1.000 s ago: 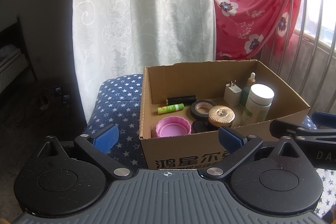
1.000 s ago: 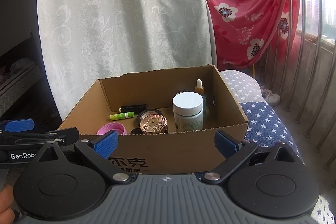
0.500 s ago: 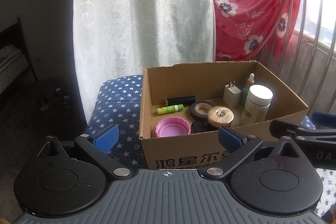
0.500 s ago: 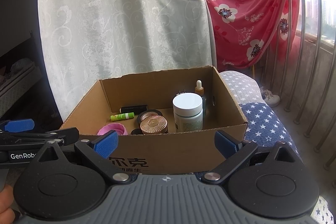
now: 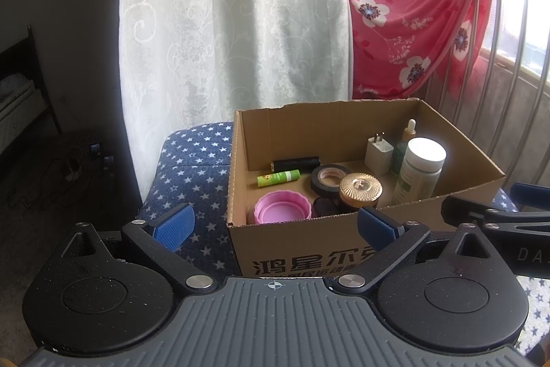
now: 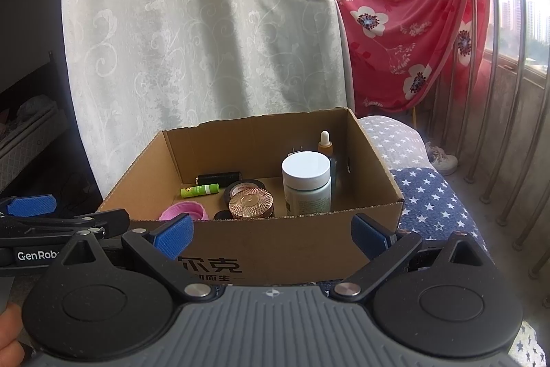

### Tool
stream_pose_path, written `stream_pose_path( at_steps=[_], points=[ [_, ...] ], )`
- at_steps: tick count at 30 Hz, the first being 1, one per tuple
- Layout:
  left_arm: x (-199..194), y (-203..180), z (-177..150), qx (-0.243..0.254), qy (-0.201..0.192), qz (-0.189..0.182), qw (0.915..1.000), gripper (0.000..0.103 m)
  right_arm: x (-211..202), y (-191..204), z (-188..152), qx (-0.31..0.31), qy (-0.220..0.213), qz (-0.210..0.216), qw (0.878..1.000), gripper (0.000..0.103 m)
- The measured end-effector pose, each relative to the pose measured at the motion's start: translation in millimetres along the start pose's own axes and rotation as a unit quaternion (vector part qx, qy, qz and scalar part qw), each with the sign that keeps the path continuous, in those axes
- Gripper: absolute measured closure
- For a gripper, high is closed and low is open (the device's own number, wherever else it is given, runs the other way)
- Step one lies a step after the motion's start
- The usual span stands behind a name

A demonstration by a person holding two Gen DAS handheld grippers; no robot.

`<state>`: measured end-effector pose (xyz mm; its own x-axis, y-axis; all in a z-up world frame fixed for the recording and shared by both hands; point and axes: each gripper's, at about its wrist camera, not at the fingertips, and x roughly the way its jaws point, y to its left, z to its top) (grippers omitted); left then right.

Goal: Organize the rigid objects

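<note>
Open brown cardboard box [image 5: 361, 250] on star-print blue cushion [image 5: 192, 167] holds every item. Left gripper [image 5: 273, 224] and right gripper [image 6: 270, 231] both spread wide, empty, just short of box's near wall. White-capped pale green plastic bottle [image 6: 307, 183] stands right inside box: light, stiff, smooth; best pinched across the body below cap.

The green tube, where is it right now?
In both views, the green tube lies inside the cardboard box, left side, between the black cylinder and the pink lid.
</note>
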<state>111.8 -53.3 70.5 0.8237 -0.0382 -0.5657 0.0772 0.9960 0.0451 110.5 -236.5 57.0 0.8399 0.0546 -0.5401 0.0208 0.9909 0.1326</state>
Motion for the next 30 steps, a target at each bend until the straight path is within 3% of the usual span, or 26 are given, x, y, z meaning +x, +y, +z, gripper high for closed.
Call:
stream_pose_path(
  at_steps=[30],
  points=[
    [-0.5,-0.8,-0.2,0.001,0.001,-0.001,1.0,0.001,-3.3,-0.4,-0.1,0.002,0.001,0.0,1.0,0.003]
  ],
)
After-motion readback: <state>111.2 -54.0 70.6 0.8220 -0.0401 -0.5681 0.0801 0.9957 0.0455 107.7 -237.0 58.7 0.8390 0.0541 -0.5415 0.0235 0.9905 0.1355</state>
